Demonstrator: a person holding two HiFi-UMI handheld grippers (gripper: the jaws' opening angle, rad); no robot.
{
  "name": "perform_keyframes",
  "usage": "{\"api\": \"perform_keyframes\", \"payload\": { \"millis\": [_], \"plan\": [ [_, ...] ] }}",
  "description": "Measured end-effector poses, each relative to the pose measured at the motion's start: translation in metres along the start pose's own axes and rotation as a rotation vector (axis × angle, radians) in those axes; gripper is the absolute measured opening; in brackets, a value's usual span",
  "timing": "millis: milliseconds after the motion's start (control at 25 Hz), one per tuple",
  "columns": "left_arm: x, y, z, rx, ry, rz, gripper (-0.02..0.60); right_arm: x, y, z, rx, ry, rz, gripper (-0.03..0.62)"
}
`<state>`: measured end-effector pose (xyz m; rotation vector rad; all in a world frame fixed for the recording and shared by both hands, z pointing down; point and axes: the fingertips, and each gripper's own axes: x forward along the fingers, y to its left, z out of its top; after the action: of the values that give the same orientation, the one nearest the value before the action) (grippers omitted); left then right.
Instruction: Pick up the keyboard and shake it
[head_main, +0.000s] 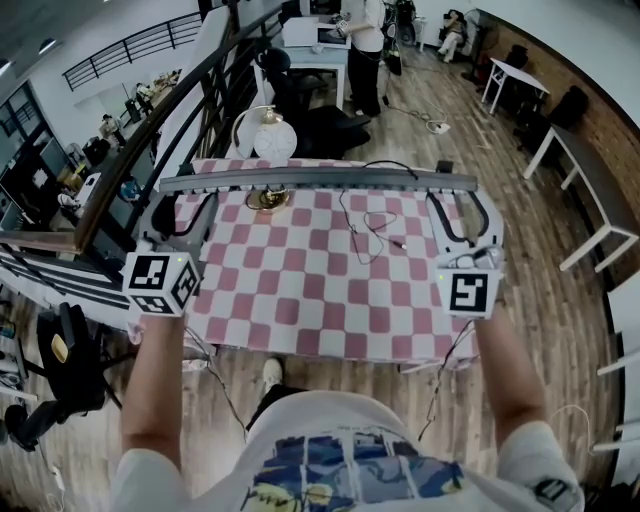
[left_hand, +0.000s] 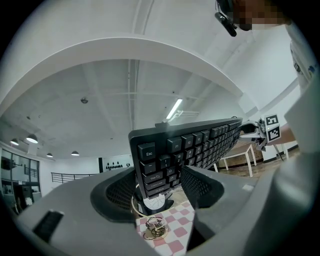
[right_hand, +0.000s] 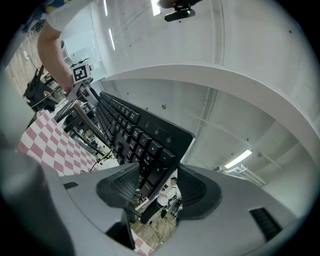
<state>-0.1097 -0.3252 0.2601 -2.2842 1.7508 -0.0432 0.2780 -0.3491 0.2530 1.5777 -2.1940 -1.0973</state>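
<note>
A black keyboard (head_main: 318, 179) is up in the air above the checked table, seen edge-on in the head view as a long grey bar. My left gripper (head_main: 186, 203) is shut on its left end and my right gripper (head_main: 452, 203) on its right end. In the left gripper view the keyboard (left_hand: 192, 145) runs away from the jaws, its Esc corner clamped in my left gripper (left_hand: 159, 181). The right gripper view shows the keys (right_hand: 131, 129) tilted, with the near corner pinched in my right gripper (right_hand: 156, 184). The keyboard's cable (head_main: 362, 232) trails down onto the cloth.
The table (head_main: 320, 300) has a pink and white checked cloth. A small gold ornament (head_main: 267, 198) sits near its far edge. Behind the table are a round white object (head_main: 273, 137) and a dark office chair (head_main: 320, 120). A railing (head_main: 150, 130) runs along the left. A person (head_main: 364, 50) stands far back.
</note>
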Motion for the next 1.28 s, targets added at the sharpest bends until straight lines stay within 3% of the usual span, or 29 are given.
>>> {"api": "perform_keyframes", "payload": {
  "millis": [1280],
  "plan": [
    [0.002,-0.005,0.006,0.024,-0.017,0.0,0.279,-0.008,-0.007,-0.001,-0.012,0.016,-0.031,0.235]
  ]
}}
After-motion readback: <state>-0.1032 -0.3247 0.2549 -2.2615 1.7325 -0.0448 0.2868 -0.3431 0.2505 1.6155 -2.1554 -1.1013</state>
